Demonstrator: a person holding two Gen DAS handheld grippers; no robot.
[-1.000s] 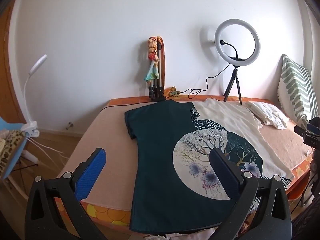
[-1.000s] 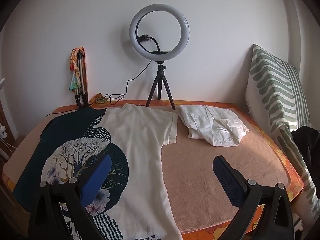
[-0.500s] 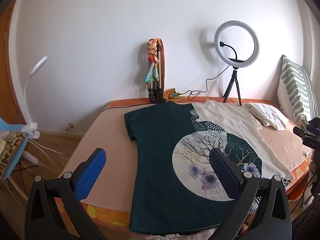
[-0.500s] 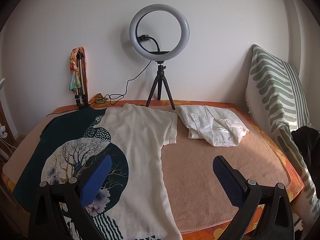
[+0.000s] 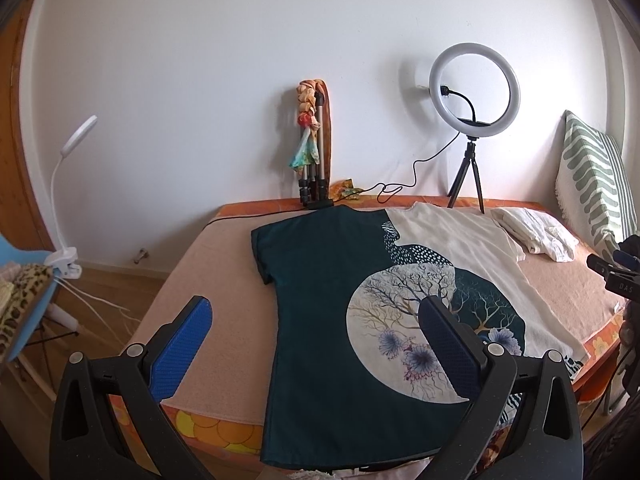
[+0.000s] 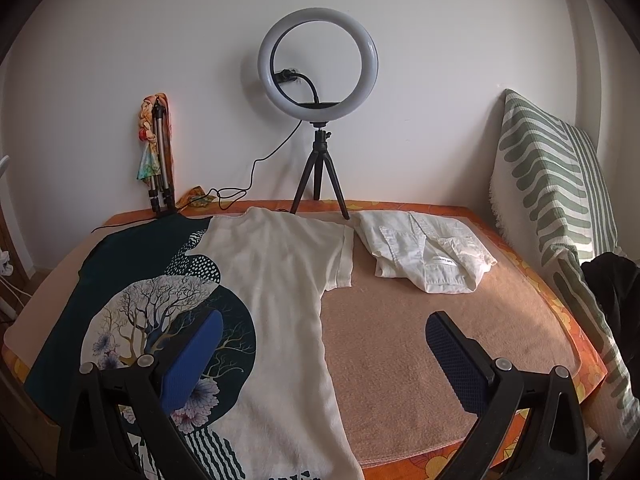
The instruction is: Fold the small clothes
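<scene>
left wrist view, t-shirt [image 5: 320, 320] flat, both grippers agape

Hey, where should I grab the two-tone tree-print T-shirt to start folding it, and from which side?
Grip the T-shirt at its dark sleeve edge with the left tongs, coming from the left. It lies flat and spread out, so only the edges offer a pinchable lip, and that sleeve sticks out toward open mattress.

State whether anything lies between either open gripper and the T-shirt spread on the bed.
Nothing visible does. The left gripper and right gripper hover open above the flat T-shirt; the crumpled white garment lies apart, beside its sleeve.
</scene>
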